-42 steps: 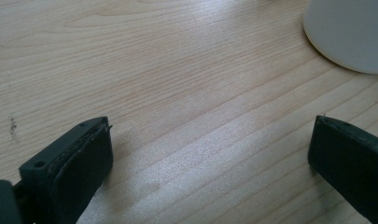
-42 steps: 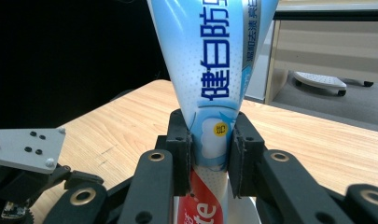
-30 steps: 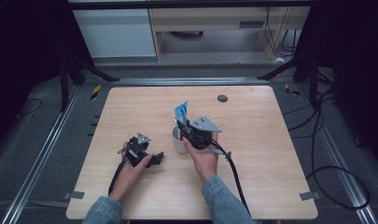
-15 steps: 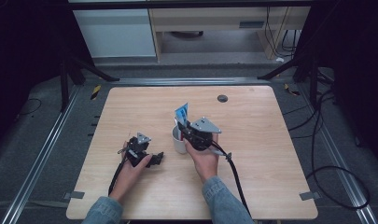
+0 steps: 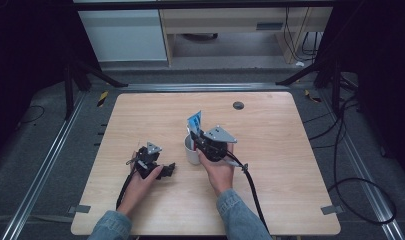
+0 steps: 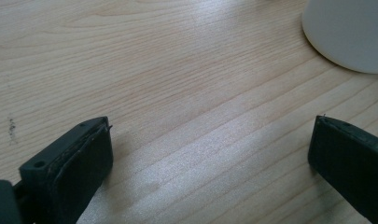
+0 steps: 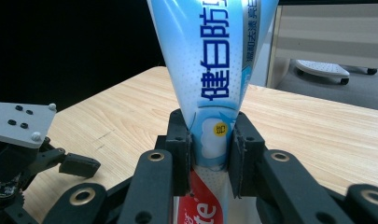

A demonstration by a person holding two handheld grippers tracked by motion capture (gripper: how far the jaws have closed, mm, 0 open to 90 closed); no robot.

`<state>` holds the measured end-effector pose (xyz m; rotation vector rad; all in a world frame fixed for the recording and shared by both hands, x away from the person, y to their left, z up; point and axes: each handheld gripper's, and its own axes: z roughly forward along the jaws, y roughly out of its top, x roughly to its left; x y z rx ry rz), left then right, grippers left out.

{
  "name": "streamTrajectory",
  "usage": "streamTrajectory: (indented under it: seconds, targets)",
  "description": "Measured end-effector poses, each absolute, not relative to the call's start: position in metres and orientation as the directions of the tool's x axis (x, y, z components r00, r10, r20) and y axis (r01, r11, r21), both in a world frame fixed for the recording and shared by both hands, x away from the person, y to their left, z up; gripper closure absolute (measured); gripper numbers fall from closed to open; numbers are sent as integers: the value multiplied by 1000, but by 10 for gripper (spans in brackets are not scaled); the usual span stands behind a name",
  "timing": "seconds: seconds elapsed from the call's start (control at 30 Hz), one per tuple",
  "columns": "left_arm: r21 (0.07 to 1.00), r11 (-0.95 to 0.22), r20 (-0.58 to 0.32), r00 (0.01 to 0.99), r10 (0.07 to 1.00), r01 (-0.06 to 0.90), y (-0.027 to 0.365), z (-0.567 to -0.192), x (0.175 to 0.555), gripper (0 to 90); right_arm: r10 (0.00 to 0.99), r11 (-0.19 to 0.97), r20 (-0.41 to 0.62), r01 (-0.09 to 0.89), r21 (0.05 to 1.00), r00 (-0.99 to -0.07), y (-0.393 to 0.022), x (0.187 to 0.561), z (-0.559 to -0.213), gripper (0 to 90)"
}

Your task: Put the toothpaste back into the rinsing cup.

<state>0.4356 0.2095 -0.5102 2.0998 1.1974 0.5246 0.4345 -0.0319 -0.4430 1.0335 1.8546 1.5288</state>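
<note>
Wooden table (image 5: 290, 165), pale grain, unchanged from the earlier pictures; a small dark disc (image 5: 238, 105) sits toward 12 o'clock near the far edge. White cup (image 5: 192, 150) stands near table centre, same spot as before. Right gripper (image 5: 204, 138) hovers just at 3 o'clock of the cup, jaws clamped on a blue-and-white toothpaste tube (image 5: 194, 122), held upright over the cup, flat end pointing to 12; no shift since a second ago. Left gripper (image 5: 167, 170) rests low on the table at 8 o'clock of the cup, jaws spread wide, nothing between them, likewise unmoved.
</note>
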Motion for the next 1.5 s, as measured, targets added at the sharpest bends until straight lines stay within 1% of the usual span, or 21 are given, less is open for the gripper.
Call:
streamTrajectory:
  seconds: [0.7,1.07,1.5]
  targets:
    - [709,-367,22,501,865,602,210,-510,436,0,807,79,78,239,968,-585,-33,436,-446,723]
    - [709,-367,21,501,865,602,210,-510,436,0,804,54,134,296,954,-579,-43,442,-443,713]
    - [709,-367,22,502,865,602,210,-510,436,0,805,48,153,320,946,-573,-52,448,-443,696]
